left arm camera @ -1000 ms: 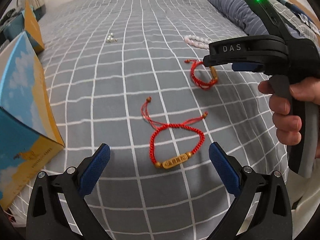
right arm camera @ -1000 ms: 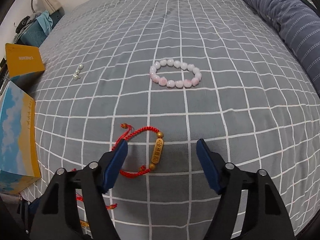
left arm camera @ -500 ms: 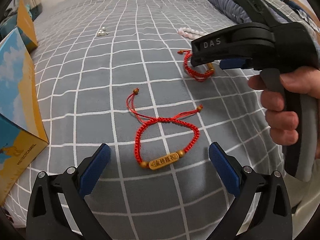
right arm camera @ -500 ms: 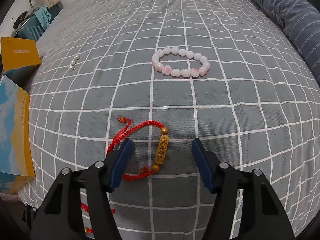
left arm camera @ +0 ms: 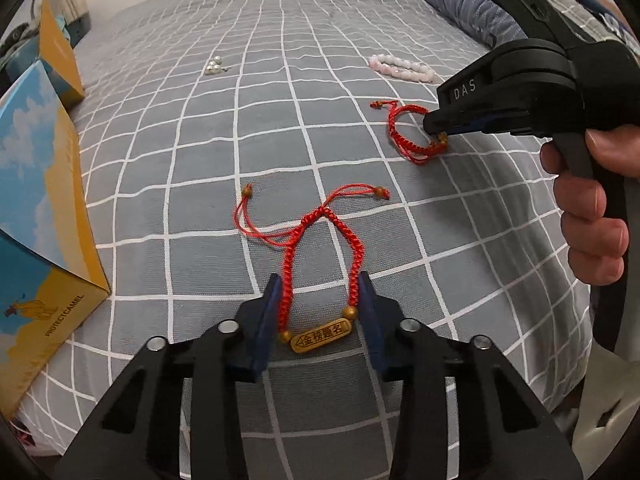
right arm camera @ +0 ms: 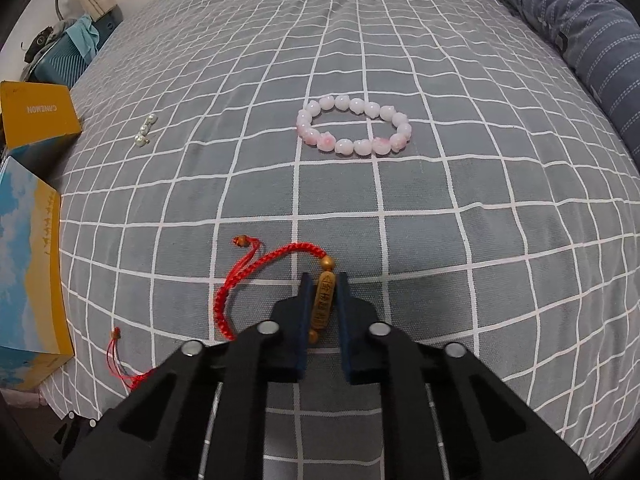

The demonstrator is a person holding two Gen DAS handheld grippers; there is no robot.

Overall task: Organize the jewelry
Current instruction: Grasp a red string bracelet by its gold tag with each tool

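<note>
Early stage, by my read: nothing had been put away yet, every piece lay loose on the bed point(right arm camera: 440, 220).

Right gripper point(right arm camera: 323, 300): jaws were pressed together on the gold tag of the far red bracelet point(right arm camera: 256, 276), pinching it with the cord trailing off to the left. Bracelet looked flat on the bedspread, not lifted.

Left gripper point(left arm camera: 318, 320): jaws were closing around the near red bracelet point(left arm camera: 320, 256). Both braided sides and the gold tag sat between the pads, which touched or nearly touched the cord. Couldn't confirm a firm pinch. Also flat on the bed.

Count:
- red cord bracelets with gold tag: 2, one per gripper
- pink bead bracelet point(right arm camera: 354, 126): 1, untouched, well beyond the right gripper
- pearl earrings point(right arm camera: 144, 130): one small cluster, looked like a pair, exact bead count too small to tell
- boxes: 2 at the left edge of the bed, a blue-and-yellow box point(right arm camera: 28, 272) and a yellow box point(right arm camera: 36, 114) behind it

Left to do, as I judged it: lift both red bracelets, move them to wherever they belong (probably a box, unconfirmed), then the pink bracelet and the earrings.
</note>
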